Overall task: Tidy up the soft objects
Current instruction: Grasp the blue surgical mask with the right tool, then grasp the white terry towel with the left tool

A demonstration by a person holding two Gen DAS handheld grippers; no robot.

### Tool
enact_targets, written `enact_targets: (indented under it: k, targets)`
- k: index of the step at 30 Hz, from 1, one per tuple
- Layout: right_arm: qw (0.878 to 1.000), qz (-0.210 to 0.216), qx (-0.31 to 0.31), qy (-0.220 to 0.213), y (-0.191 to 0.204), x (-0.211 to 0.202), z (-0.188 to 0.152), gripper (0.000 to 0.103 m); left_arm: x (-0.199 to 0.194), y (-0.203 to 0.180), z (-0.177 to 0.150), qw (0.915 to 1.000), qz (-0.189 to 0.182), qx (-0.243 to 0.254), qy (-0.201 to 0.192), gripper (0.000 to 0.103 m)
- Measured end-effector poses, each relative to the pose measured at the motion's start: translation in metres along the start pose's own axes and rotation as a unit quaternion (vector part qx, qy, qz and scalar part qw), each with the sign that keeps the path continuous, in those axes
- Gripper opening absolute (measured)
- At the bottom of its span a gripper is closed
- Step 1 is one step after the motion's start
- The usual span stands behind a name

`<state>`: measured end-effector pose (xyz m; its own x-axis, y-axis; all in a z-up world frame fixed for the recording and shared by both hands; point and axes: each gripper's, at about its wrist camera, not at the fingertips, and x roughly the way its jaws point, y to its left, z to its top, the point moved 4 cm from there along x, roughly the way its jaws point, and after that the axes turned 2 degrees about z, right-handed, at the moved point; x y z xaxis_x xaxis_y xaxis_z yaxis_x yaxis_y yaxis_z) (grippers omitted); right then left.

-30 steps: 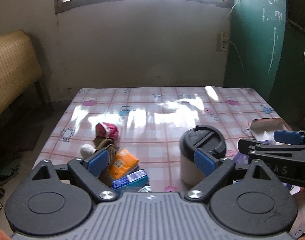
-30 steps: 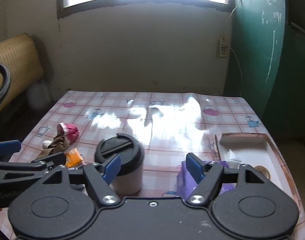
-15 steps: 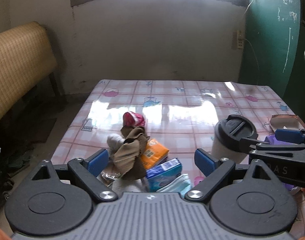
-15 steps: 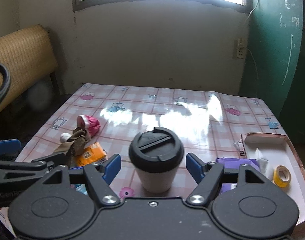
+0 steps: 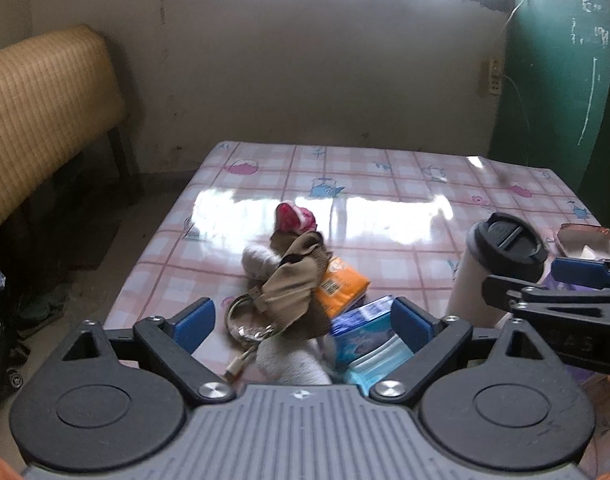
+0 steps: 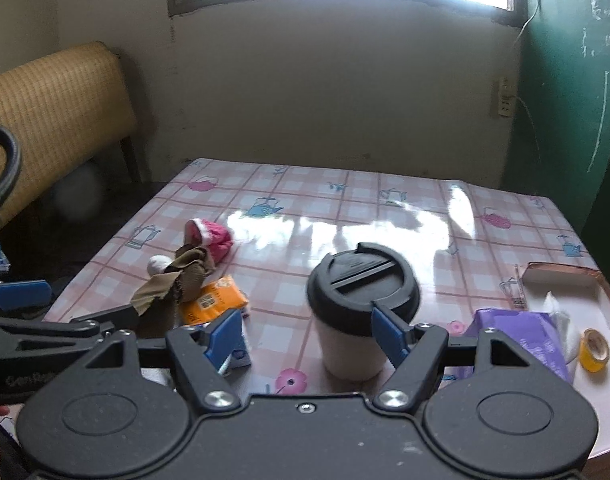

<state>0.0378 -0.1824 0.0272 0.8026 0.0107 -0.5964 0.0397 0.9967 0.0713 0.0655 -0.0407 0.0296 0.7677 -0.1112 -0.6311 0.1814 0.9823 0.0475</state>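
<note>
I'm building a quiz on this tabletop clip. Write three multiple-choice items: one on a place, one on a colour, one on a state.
1. Where does the roll of yellow tape lie?
A. in the white tray
B. on the cup's lid
C. on the floor

2. What colour is the lid of the white cup?
A. red
B. black
C. green

3. How is the cup?
A. tipped over
B. upright, lid off
C. upright, lid on

Answers:
1 A, it rests on the tray's floor at the table's right edge.
2 B, the round lid is black.
3 C, it stands with the lid seated on top.
</note>
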Motion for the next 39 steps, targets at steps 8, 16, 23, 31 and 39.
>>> enact_targets:
  k: [8, 16, 23, 31, 39]
  targets:
    - [0.999, 0.037, -0.011, 0.020, 0.024, 0.007, -0.019, 0.085, 0.010, 0.041, -0.015, 0.9986, 0.026, -0.041, 0.021, 0.100]
    - [0.996, 0.062, -0.017, 0.059, 0.050, 0.023, -0.050, 0.085, 0.026, 0.054, -0.030, 0.9970, 0.030, -0.058, 0.042, 0.100]
    - [0.994, 0.066, 0.000, 0.089, 0.058, 0.050, -0.065, 0.085, 0.036, 0.057, -0.044, 0.9963, 0.024, -0.062, 0.055, 0.100]
    - [0.992, 0.075, 0.022, 0.101, 0.053, 0.071, -0.073, 0.031, 0.050, 0.048, -0.051, 0.9956, 0.002, -0.066, 0.066, 0.100]
    - [0.995, 0.067, 0.017, 0.073, 0.036, 0.053, -0.074, 0.022, 0.074, 0.027, -0.051, 0.9951, -0.015, -0.068, 0.071, 0.101]
